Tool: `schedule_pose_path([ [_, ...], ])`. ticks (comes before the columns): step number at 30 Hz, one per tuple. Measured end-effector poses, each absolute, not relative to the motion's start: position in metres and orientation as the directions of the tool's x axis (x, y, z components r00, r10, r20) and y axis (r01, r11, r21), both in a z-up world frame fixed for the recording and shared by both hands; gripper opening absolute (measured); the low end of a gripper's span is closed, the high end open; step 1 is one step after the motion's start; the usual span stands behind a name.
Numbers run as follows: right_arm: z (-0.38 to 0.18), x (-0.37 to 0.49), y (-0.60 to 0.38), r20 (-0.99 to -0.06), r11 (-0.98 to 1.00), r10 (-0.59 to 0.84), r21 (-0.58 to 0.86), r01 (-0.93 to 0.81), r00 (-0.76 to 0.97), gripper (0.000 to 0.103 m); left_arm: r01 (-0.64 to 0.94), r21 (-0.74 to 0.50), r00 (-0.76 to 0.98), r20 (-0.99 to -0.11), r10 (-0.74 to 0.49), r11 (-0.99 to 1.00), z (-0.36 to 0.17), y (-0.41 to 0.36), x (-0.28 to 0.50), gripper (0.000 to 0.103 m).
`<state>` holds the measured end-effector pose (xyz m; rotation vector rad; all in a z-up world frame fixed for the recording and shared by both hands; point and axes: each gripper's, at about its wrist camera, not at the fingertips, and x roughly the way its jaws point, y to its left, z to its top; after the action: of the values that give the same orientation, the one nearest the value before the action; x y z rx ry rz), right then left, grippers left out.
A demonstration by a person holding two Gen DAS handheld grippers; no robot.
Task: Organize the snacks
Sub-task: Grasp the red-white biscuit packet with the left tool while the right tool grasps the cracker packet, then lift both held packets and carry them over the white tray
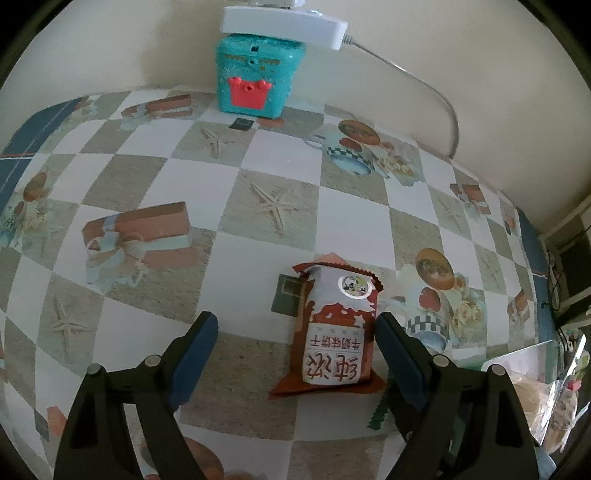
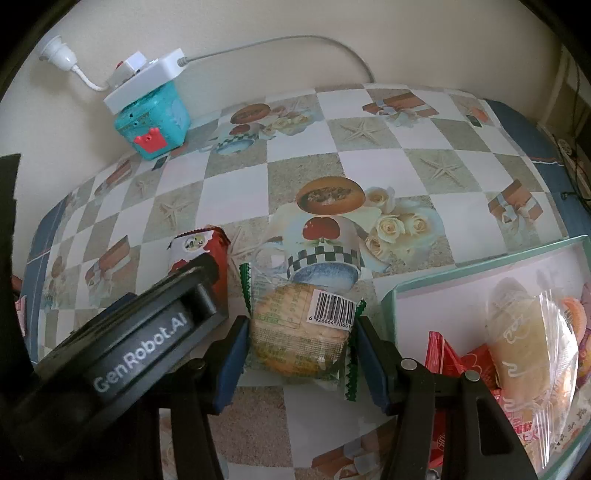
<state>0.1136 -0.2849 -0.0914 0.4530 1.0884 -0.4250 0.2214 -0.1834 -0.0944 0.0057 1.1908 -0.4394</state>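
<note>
While only the right wrist view shows the tray point(image 2: 389, 295), both show the red packet point(image 1: 334, 328).

Teal toy box point(image 1: 258, 79), power strip point(image 1: 284, 27), perhaps

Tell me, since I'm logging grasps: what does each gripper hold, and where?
The right gripper clamps the clear cookie packet across its middle, pads on both sides. The left gripper holds nothing; the red biscuit packet lies between its open jaws.
</note>
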Motion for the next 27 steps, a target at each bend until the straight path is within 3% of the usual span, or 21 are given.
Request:
schedule_pose_path([
  [4, -0.091, 0.114, -0.285, -0.910, 0.832, -0.104, 0.141, 0.536, 0.402, 0.060, 0.340, -0.191, 0.307, -0.903, -0.301, 0.921, -0.095, -0.188, 0.221, 0.084],
  [6, -0.091, 0.113, -0.285, -0.910, 0.831, -0.103, 0.143, 0.537, 0.402, 0.060, 0.330, -0.154, 0.330, -0.905, -0.267, 0.931, -0.095, -0.186, 0.222, 0.072],
  [8, -0.091, 0.114, -0.285, -0.911, 0.832, -0.105, 0.140, 0.537, 0.400, 0.060, 0.301, -0.149, 0.342, -0.905, -0.252, 0.942, -0.093, -0.177, 0.226, 0.052],
  [9, -0.091, 0.114, -0.284, -0.911, 0.833, -0.105, 0.138, 0.536, 0.398, 0.060, 0.288, -0.158, 0.343, -0.904, -0.256, 0.944, -0.093, -0.172, 0.229, 0.049],
  [17, -0.094, 0.116, -0.279, -0.914, 0.842, -0.101, 0.132, 0.523, 0.393, 0.060, 0.219, -0.229, 0.344, -0.891, -0.295, 0.948, -0.096, -0.132, 0.242, 0.043],
  [27, -0.068, 0.105, -0.262, -0.898, 0.852, -0.061, 0.181, 0.491, 0.436, 0.060, 0.136, -0.188, 0.332, -0.917, -0.223, 0.973, -0.081, -0.098, 0.234, 0.041],
])
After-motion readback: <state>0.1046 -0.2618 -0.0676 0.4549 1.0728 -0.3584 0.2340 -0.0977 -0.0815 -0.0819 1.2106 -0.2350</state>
